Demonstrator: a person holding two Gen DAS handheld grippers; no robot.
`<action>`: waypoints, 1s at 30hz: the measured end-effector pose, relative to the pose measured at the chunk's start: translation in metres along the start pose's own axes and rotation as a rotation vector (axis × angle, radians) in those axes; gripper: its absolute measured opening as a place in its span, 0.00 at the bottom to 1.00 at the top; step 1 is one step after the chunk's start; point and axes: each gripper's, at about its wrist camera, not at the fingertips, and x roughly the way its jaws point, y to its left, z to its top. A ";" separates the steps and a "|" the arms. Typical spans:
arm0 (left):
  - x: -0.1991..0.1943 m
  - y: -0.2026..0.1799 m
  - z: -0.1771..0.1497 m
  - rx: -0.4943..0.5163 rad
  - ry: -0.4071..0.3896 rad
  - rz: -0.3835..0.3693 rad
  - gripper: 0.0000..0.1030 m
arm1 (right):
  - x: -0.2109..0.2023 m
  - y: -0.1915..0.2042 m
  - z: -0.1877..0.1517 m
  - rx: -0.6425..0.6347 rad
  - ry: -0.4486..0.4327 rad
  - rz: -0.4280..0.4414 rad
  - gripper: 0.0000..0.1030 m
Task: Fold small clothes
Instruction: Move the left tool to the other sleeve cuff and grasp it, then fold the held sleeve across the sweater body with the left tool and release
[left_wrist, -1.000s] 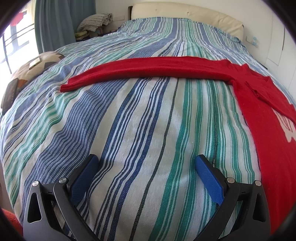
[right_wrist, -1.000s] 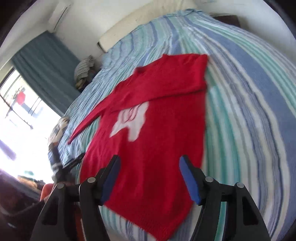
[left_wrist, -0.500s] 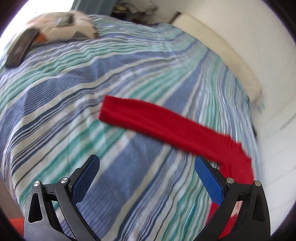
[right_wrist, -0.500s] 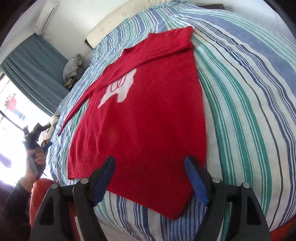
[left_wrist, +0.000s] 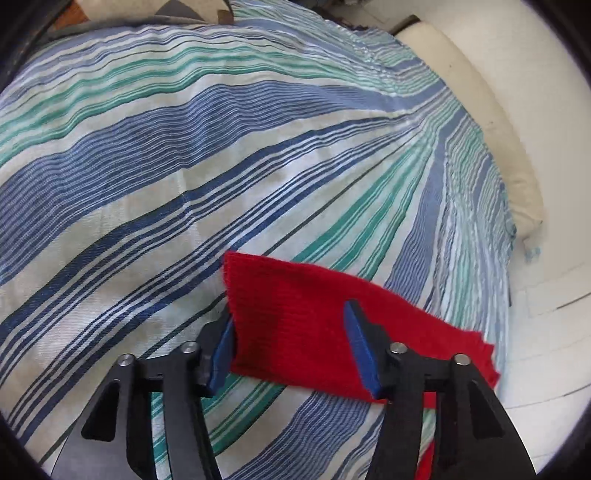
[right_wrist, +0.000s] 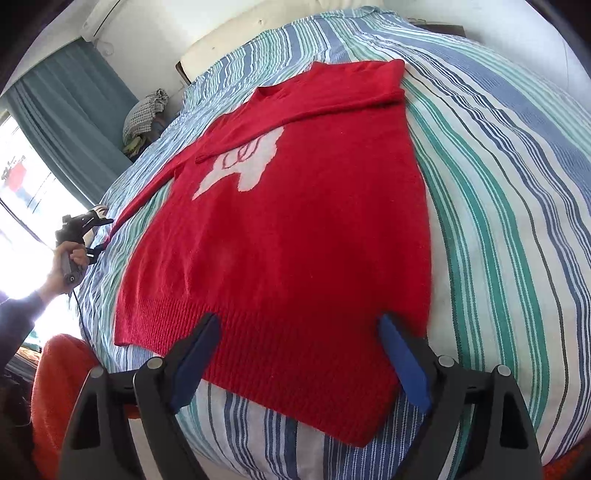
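Observation:
A red sweater (right_wrist: 295, 229) with a white motif lies flat on the striped bed; its right sleeve is folded across the chest and its left sleeve stretches out to the left. My right gripper (right_wrist: 299, 354) is open, its jaws standing over the sweater's bottom hem. In the left wrist view the cuff end of the left sleeve (left_wrist: 295, 317) lies between the jaws of my left gripper (left_wrist: 290, 347), which is open around it. The left gripper also shows in the right wrist view (right_wrist: 79, 229), held in a hand at the sleeve's end.
The striped bedspread (left_wrist: 184, 166) covers the whole bed. A cream headboard (left_wrist: 491, 122) and white wall are on the far side. Teal curtains (right_wrist: 74, 122) and a bright window stand left, with a pile of cloth (right_wrist: 144, 114). An orange item (right_wrist: 59, 373) sits by the bed's near corner.
My left gripper has swung to the sleeve's cuff and closed in until the cuff sits between its jaws, which have narrowed. My right gripper has come down to the sweater's hem.

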 end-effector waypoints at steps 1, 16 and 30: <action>0.000 -0.001 -0.001 0.016 0.000 0.037 0.21 | 0.000 0.000 0.000 0.001 -0.001 -0.001 0.86; -0.098 -0.359 -0.085 0.655 -0.066 -0.393 0.05 | -0.004 -0.010 0.001 0.052 -0.007 0.056 0.86; -0.015 -0.350 -0.213 0.857 0.142 -0.313 0.72 | -0.005 -0.013 0.000 0.039 0.001 0.080 0.86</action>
